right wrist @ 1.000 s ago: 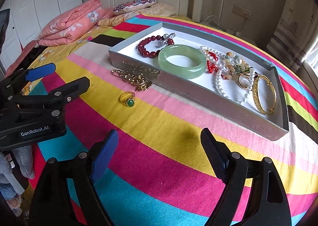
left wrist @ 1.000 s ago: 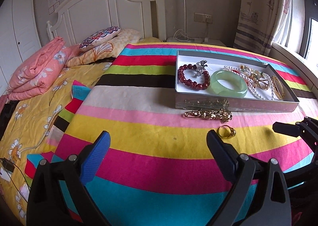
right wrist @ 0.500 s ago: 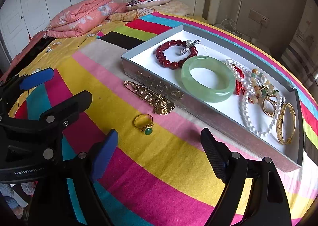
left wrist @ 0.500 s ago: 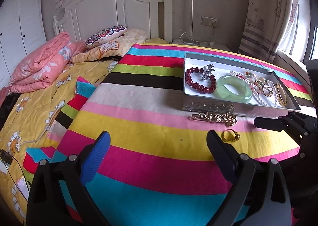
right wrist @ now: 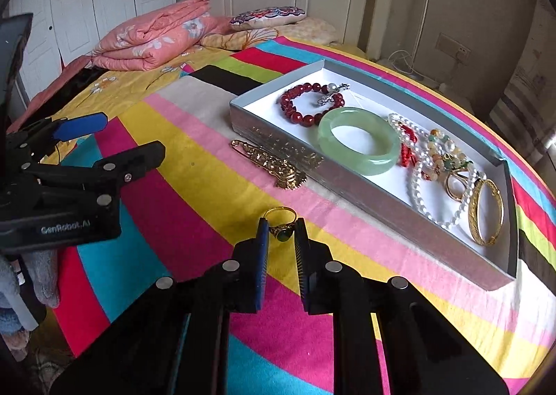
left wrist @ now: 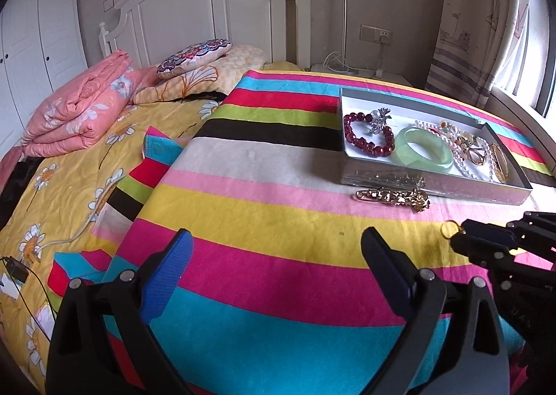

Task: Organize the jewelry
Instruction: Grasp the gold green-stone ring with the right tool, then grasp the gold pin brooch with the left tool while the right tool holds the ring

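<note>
Narrowed from a wide spread half a second ago, the right gripper (right wrist: 281, 231) now clamps the gold ring (right wrist: 280, 221) on the striped blanket (right wrist: 194, 193), the left gripper (left wrist: 278, 256) gaping apart leftward, the jewelry tray (right wrist: 365, 207) just beyond, rightward.

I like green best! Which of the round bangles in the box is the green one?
The thick, smooth green bangle in the middle of the box. The red bead bracelet lies left of it; the gold bangle lies at the right end.
</note>
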Motion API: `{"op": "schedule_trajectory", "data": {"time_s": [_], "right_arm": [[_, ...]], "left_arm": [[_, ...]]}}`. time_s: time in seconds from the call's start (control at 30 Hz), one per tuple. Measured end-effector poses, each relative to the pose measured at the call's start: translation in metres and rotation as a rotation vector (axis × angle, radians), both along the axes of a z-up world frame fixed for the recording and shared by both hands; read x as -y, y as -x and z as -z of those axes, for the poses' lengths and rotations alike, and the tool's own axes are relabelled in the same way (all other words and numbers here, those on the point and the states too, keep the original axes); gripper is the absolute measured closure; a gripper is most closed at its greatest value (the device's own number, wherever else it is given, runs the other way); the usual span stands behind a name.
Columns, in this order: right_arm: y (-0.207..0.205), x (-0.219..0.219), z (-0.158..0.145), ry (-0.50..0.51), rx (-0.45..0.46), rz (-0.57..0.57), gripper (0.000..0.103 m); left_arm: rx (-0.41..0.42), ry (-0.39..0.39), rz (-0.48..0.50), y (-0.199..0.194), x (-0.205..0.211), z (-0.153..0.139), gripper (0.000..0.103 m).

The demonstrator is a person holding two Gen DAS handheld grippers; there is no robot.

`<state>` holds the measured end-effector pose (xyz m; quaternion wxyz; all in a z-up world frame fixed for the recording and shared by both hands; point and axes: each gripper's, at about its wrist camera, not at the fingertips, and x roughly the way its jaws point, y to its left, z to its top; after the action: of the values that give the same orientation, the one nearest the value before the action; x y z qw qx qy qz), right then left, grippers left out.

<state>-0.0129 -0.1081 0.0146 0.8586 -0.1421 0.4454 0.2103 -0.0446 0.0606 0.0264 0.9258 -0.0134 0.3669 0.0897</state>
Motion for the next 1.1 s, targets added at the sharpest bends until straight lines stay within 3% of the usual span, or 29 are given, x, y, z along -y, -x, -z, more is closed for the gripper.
{"op": "schedule_trajectory", "data": {"time_s": [0.23, 0.43, 0.6, 0.73, 0.83, 1.1], "right_arm": [[0.017, 0.035, -0.017, -0.058, 0.044, 0.059, 0.086], [0.030, 0.057, -0.027, -0.094, 0.067, 0.093, 0.086], [0.035, 0.074, -0.031, -0.128, 0.071, 0.121, 0.086], [0.038, 0.079, -0.031, -0.150, 0.068, 0.128, 0.086], [0.040, 0.082, -0.031, -0.161, 0.069, 0.128, 0.086], [0.046, 0.087, -0.031, -0.174, 0.069, 0.134, 0.086]], "left_arm": [[-0.019, -0.013, 0.103, -0.013, 0.027, -0.003, 0.007], [-0.098, -0.034, 0.246, -0.049, 0.074, 0.009, 0.007], [-0.181, -0.040, 0.223, -0.081, 0.088, 0.024, 0.007], [-0.184, -0.036, 0.184, -0.093, 0.088, 0.026, 0.006], [-0.171, 0.035, 0.222, -0.092, 0.083, 0.025, 0.027], [-0.077, 0.020, 0.228, -0.048, 0.077, 0.013, 0.028]]}}
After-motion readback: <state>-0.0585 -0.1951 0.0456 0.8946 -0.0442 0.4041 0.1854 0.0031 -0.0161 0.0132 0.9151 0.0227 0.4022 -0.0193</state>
